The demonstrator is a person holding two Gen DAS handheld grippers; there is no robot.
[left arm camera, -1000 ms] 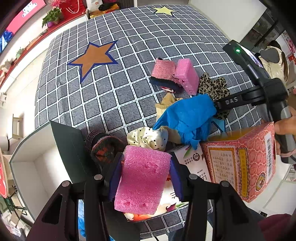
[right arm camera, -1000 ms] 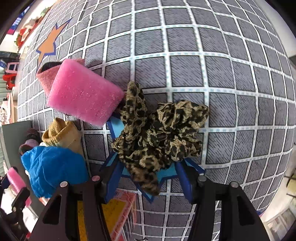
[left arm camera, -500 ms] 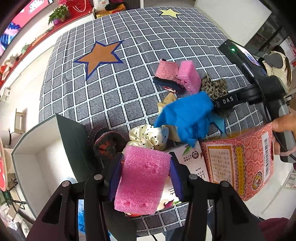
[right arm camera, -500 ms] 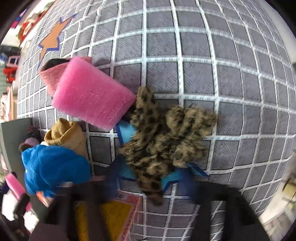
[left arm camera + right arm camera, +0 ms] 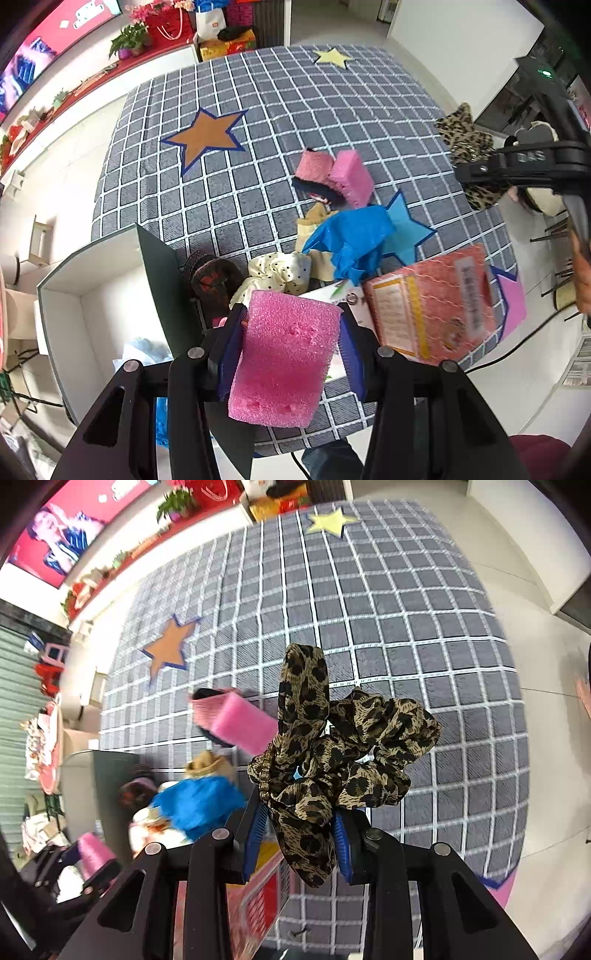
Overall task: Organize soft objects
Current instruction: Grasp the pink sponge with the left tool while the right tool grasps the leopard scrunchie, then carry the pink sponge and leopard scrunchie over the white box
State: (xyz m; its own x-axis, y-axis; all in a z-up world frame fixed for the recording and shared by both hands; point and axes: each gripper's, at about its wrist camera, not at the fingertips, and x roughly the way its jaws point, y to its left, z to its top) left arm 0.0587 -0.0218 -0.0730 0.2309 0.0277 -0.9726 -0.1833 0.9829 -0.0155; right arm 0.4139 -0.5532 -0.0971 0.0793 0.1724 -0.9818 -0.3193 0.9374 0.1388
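Observation:
My left gripper (image 5: 291,354) is shut on a pink sponge (image 5: 284,358) and holds it above the table's near edge, beside the white box (image 5: 74,295). My right gripper (image 5: 301,834) is shut on a leopard-print scrunchie (image 5: 332,760), lifted off the checkered table (image 5: 406,627); the scrunchie also shows at the right of the left wrist view (image 5: 469,147). A pile of soft things lies mid-table: a blue cloth (image 5: 354,236), a second pink sponge (image 5: 351,177) on a pink slipper (image 5: 314,166), a cream dotted scrunchie (image 5: 280,273), a dark knit item (image 5: 210,277).
A pink patterned carton (image 5: 436,302) stands at the table's near right edge. The white box has a dark flap (image 5: 162,280) raised toward the pile and holds some light blue material (image 5: 147,350). Star patches (image 5: 207,136) mark the table cloth.
My right gripper has lifted the leopard scrunchie up off the table and away from the pile. My left gripper still holds the pink sponge and has risen and drawn back a little.

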